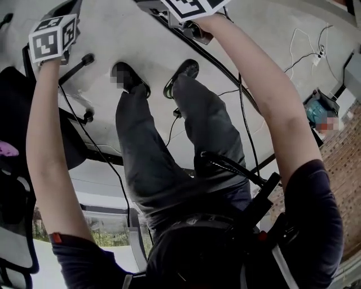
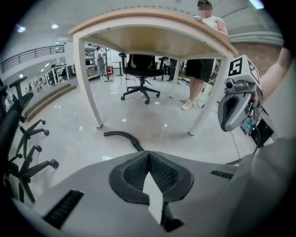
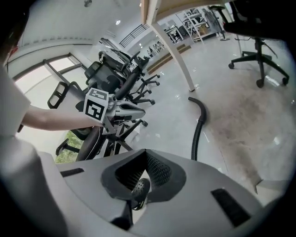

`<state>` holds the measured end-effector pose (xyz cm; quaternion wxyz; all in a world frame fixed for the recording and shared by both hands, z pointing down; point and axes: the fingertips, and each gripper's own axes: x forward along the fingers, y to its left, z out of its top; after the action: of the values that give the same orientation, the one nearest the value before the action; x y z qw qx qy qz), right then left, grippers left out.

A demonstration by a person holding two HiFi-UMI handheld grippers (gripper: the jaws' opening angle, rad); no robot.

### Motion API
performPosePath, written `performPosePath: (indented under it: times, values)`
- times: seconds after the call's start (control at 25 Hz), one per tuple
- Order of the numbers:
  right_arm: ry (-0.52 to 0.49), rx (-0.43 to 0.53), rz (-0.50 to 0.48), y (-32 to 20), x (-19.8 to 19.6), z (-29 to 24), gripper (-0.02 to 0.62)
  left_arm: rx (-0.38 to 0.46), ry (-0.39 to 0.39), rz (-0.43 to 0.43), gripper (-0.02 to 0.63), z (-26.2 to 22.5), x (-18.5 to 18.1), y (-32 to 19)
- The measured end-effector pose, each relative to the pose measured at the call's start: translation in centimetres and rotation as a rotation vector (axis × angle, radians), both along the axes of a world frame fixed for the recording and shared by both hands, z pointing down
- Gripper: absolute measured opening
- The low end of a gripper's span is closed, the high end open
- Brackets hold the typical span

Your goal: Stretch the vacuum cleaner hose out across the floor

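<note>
1. Grippers, head view: left gripper point(image 1: 53, 36) and right gripper point(image 1: 189, 17) held out beyond the person's legs point(image 1: 152, 158).
2. Left gripper view: jaws pressed together, empty; hose point(image 2: 122, 135) on floor point(image 2: 69, 120) beside table point(image 2: 152, 28).
3. Right gripper view: jaws together, empty; hose lies ungripped; stretching probably finished, full length unseen.

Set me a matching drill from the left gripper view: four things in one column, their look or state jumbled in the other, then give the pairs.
Things:
1. vacuum cleaner hose
2. left gripper
3. table
4. office chair

Look or state:
A. shut, holding nothing
B. black, standing upright on castors
C. black, lying in a curve on the floor
D. white legs, wooden top

Pairs: 1-C, 2-A, 3-D, 4-B
</note>
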<state>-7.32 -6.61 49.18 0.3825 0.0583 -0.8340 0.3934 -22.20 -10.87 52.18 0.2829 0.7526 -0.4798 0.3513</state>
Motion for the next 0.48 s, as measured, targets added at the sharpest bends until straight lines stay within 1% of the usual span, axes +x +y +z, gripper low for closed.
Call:
performPosePath:
  times: [0.12,0.24,0.32,0.48]
  values:
    - [-0.005,-0.002,0.035,0.0,-0.3,-3.7,0.003,0.032,0.054,-0.022,0.008,-3.8,0.4,0.9]
    - [-0.028,0.017,0.066,0.7,-1.1,-7.5,0.003,0.048,0.087,0.0,0.008,-7.4,0.9,3.3]
    - [-0.043,0.041,0.094,1.3,-1.7,-10.2,0.003,0.073,0.112,0.008,0.008,-10.2,0.7,4.5]
    - [-0.107,0.049,0.189,3.3,-2.4,-17.2,0.003,0.135,0.172,-0.018,0.008,-17.5,0.6,7.1]
